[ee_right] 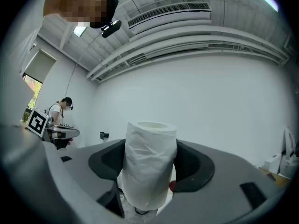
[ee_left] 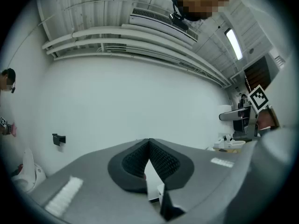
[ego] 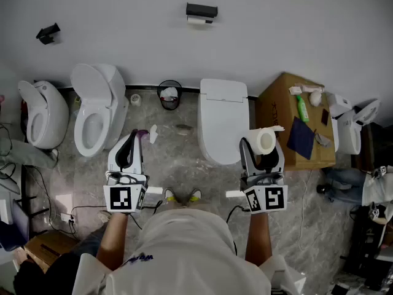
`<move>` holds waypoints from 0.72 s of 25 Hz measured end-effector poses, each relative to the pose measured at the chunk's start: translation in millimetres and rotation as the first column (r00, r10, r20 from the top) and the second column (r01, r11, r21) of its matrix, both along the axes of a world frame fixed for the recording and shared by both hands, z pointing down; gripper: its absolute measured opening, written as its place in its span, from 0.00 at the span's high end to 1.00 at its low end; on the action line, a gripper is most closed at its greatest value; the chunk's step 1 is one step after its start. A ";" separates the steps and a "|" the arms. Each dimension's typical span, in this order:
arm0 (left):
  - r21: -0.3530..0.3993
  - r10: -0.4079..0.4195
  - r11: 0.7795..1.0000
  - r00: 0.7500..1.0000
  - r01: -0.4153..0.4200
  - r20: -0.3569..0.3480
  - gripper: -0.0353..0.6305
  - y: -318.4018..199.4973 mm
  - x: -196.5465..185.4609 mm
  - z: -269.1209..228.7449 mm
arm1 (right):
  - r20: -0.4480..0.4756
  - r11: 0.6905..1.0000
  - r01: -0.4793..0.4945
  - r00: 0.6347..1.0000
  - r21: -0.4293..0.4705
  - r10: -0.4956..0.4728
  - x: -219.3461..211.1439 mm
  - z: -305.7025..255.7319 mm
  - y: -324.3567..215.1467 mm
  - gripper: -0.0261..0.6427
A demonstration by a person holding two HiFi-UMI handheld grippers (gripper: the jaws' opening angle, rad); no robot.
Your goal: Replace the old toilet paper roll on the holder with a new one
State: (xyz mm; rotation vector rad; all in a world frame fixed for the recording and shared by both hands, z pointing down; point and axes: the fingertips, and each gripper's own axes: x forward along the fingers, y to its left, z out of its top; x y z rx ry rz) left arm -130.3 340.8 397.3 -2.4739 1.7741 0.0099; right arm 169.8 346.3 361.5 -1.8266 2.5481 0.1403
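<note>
A black wall holder [ego: 201, 9] carries a small white roll [ego: 199, 21] high on the far wall, beyond the closed toilet. My right gripper [ego: 264, 142] is shut on a new white toilet paper roll [ego: 266, 140], held level in front of me. In the right gripper view the roll [ee_right: 149, 164] stands upright between the two dark pads [ee_right: 196, 167], and the holder [ee_right: 103, 135] shows as a small dark block on the wall to the left. My left gripper [ego: 132, 136] is shut and holds nothing; its pads [ee_left: 161, 160] meet at the tip [ee_left: 149, 141].
A second black fixture [ego: 48, 33] hangs on the wall at left. Below stand two open toilets [ego: 98, 106] and a closed white toilet [ego: 223, 118], with a small bin [ego: 169, 94] between them. A cardboard box [ego: 288, 112] with a green bottle [ego: 302, 108] is at right.
</note>
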 end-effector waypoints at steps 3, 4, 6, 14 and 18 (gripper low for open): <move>0.006 0.001 1.000 1.000 -0.001 0.001 0.94 -1.4 0.7 -0.8 | -0.007 1.000 0.002 1.000 0.005 -0.002 -0.2 0.9 -2.0 0.51; 0.007 0.005 1.000 1.000 -0.005 0.001 0.94 -1.4 2.0 -1.2 | -0.009 1.000 0.002 1.000 0.006 -0.002 -0.1 1.2 -1.9 0.51; 0.010 0.018 1.000 1.000 -0.018 0.001 0.94 -0.8 6.3 -2.0 | -0.013 1.000 -0.003 1.000 0.005 0.003 1.4 2.1 -0.7 0.51; 0.006 0.048 0.999 0.998 -0.048 0.028 0.94 -3.1 6.0 0.4 | -0.020 1.000 -0.013 1.000 0.010 0.013 2.0 5.2 7.7 0.51; 0.008 0.056 0.998 0.997 -0.057 0.055 0.94 -0.9 1.4 1.8 | -0.013 0.999 -0.036 0.999 -0.011 0.036 4.8 10.2 7.8 0.51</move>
